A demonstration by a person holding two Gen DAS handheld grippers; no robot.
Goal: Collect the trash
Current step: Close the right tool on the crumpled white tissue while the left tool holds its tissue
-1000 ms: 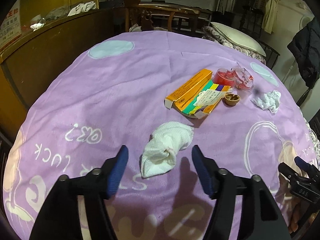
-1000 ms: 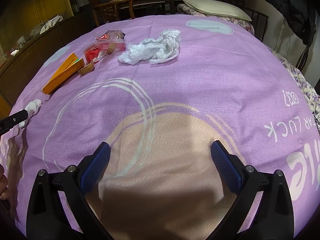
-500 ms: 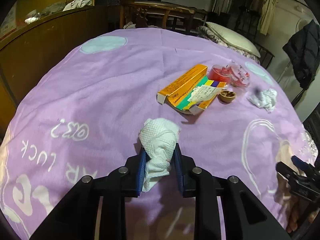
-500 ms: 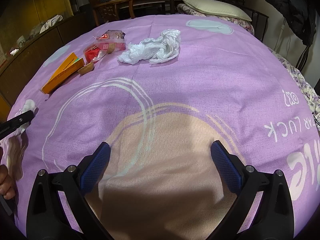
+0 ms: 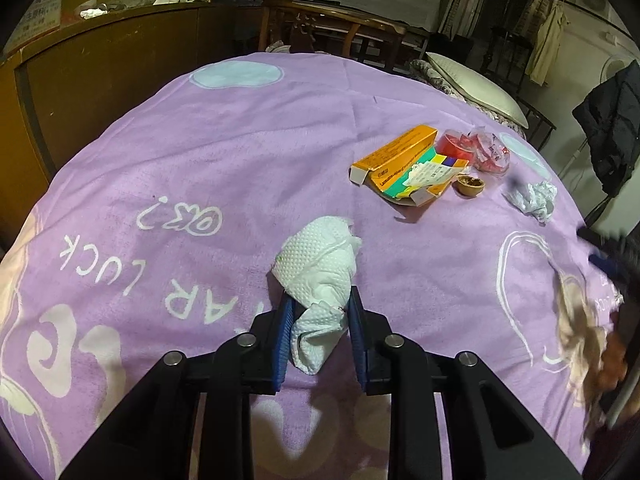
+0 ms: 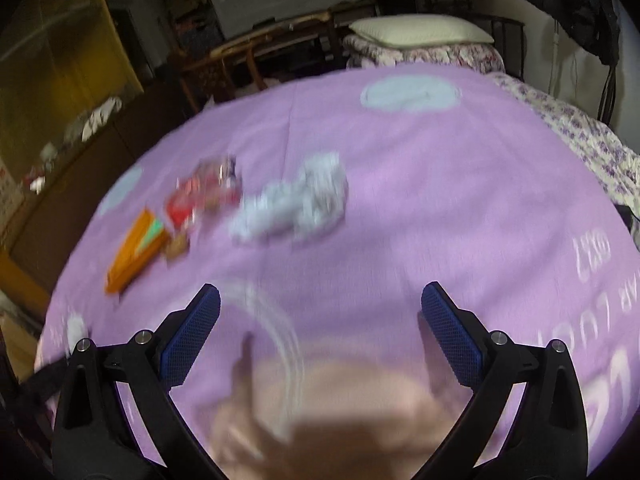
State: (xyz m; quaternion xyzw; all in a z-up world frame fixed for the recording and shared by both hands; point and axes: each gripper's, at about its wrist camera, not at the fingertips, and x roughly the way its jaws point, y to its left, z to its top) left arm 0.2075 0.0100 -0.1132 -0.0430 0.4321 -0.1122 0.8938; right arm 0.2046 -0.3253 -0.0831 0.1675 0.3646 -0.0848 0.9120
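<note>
Left claw [image 5: 319, 322] pinches dimpled white tissue [image 5: 318, 268]

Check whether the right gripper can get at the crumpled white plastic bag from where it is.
Probably yes. The right gripper is open and holds nothing, and only bare purple bedspread lies between it and the crumpled white plastic bag. The view is motion-blurred, so this is uncertain.

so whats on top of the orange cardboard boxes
A white printed paper slip lies across the open orange cardboard boxes, over a green and yellow panel. What the slip covers, and what is inside the boxes, cannot be seen. A small brown nutshell-like cup sits beside them.
</note>
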